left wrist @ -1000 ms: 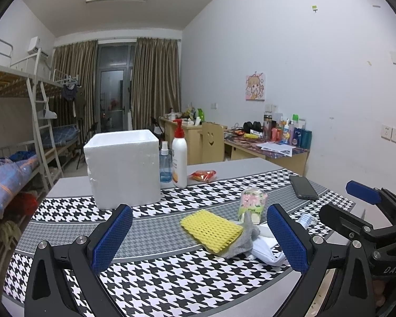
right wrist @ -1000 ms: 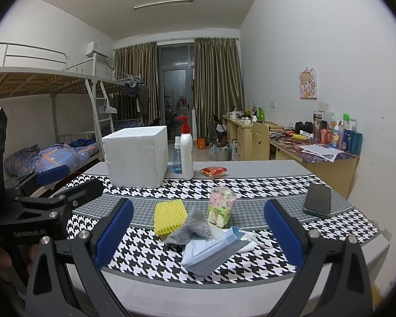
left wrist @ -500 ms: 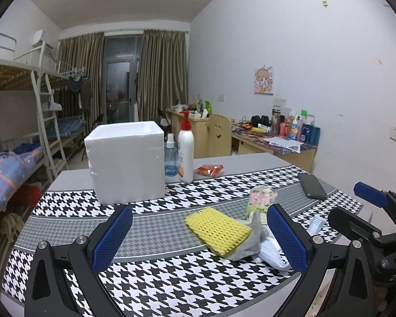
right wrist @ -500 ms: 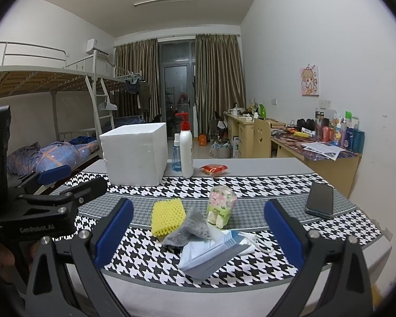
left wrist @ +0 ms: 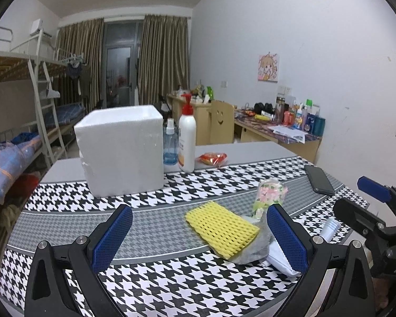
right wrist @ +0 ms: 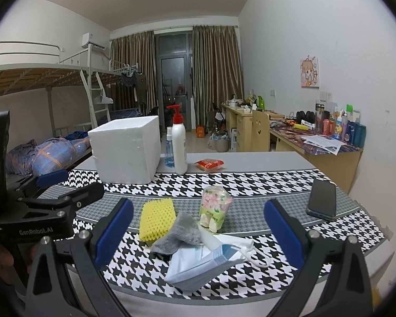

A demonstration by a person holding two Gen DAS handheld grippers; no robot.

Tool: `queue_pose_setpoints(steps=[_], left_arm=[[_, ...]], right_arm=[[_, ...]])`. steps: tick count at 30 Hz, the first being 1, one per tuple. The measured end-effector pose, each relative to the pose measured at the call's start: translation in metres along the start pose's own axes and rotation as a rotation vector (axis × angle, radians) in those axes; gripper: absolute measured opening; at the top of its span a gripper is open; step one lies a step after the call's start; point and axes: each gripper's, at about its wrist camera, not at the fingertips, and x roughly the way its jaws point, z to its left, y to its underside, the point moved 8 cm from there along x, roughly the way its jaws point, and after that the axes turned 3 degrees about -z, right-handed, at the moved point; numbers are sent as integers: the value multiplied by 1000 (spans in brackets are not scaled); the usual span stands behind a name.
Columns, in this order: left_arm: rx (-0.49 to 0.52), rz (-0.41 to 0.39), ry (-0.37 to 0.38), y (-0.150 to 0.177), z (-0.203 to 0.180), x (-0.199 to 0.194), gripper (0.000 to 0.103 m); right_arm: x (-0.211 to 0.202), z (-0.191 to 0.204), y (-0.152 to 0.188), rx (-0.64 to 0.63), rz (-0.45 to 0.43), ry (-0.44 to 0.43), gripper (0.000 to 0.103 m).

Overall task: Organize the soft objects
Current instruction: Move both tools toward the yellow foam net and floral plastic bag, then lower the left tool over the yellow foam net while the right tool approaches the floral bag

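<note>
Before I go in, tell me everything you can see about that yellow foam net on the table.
The yellow foam net is a flattened sleeve of soft-looking foam mesh with open diamond holes. It lies flat on the houndstooth cloth, at the left end of the pile of soft things. Its near right corner rests on or against the grey cloth; I cannot tell which. Neither gripper touches it.

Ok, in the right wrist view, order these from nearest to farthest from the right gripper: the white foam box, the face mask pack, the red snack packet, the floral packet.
From the right gripper:
1. Face mask pack, just ahead, at the table's near edge.
2. Floral packet, standing mid-table behind it.
3. White foam box, back left.
4. Red snack packet, back centre, slightly farther.
</note>
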Motion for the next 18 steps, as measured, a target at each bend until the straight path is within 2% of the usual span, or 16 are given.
queue_pose_setpoints(steps=[18], left_arm=[[-26,105,19,11,-1,38,102]], right_arm=[[35,-12,4,27,93,1,101]])
